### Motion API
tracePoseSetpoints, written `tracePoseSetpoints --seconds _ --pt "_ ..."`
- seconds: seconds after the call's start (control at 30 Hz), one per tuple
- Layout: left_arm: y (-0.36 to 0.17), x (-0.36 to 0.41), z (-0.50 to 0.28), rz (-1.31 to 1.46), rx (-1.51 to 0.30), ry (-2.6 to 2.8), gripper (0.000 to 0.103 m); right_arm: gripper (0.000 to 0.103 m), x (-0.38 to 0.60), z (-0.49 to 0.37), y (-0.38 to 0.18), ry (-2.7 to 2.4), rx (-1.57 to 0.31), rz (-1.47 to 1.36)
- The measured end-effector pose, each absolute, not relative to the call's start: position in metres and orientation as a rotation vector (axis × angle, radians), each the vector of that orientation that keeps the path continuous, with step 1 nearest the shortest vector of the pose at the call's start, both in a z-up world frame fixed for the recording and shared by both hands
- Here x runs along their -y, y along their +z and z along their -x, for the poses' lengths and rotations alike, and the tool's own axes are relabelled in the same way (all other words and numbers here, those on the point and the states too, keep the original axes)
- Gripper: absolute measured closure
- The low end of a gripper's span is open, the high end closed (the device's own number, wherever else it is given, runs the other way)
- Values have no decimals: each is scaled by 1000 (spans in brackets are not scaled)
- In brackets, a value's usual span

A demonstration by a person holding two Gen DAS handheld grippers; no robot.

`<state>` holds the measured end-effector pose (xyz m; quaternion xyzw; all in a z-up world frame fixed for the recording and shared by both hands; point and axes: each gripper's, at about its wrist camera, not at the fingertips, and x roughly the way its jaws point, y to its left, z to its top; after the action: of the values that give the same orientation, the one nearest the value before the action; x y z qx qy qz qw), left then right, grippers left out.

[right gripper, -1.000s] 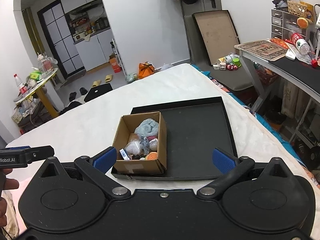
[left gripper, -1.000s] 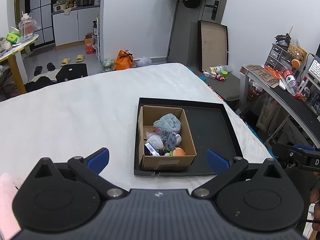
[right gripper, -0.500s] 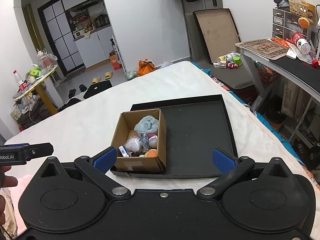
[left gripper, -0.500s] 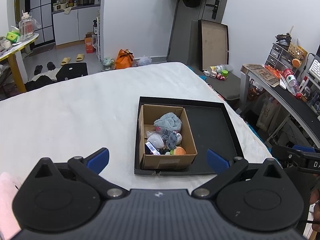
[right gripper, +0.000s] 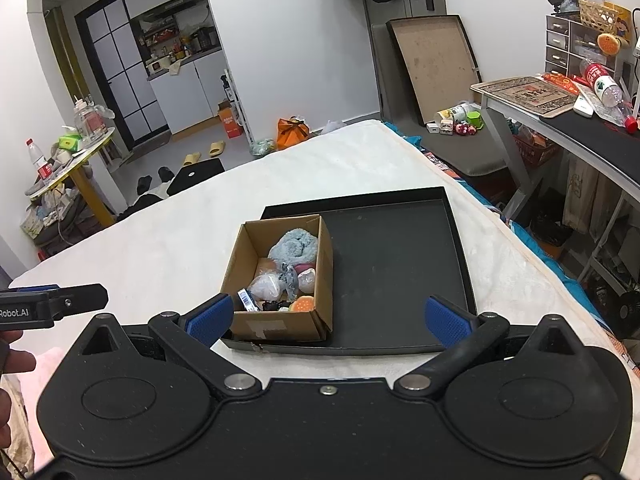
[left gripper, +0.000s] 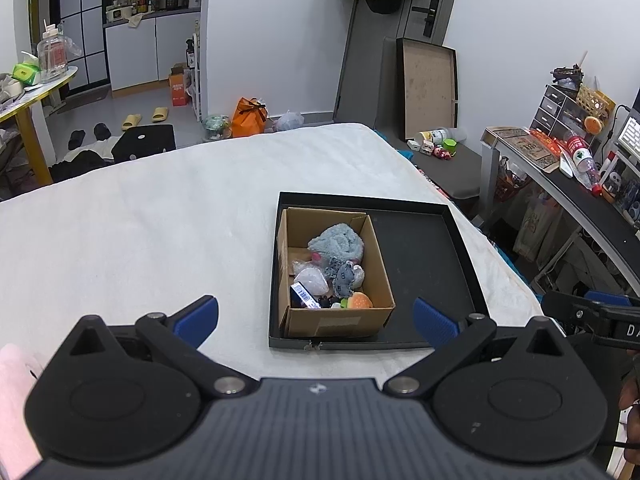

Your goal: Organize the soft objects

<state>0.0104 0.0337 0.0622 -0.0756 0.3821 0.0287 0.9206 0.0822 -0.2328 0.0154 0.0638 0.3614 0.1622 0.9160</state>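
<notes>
A brown cardboard box (left gripper: 340,320) (right gripper: 280,322) stands in the left part of a shallow black tray (left gripper: 428,252) (right gripper: 392,248) on a white bed. Inside lie a fluffy blue-grey cloth (left gripper: 338,242) (right gripper: 296,244), a grey plush (left gripper: 345,277), a clear pouch (left gripper: 311,280) (right gripper: 265,286) and an orange burger toy (left gripper: 359,301) (right gripper: 306,303). My left gripper (left gripper: 316,316) hangs open above the bed, near the tray's front edge, holding nothing. My right gripper (right gripper: 326,314) is open too, at about the same distance, and empty.
The white bed (left gripper: 140,232) stretches left and far of the tray. A pink cloth (left gripper: 12,400) lies at the near left. A desk (right gripper: 560,108) with clutter stands to the right. Bags, slippers and toys litter the floor beyond.
Both grippers have drifted slightly closer to the tray and box; the box now looks a little larger. Both stay open and empty.
</notes>
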Motion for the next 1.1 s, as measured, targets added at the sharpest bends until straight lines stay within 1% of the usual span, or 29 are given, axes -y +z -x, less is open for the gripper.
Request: tracePoseSetpoints --seconds 1.1 --pt "56 -33 -10 155 -790 56 0 0 233 -84 11 334 -753 -123"
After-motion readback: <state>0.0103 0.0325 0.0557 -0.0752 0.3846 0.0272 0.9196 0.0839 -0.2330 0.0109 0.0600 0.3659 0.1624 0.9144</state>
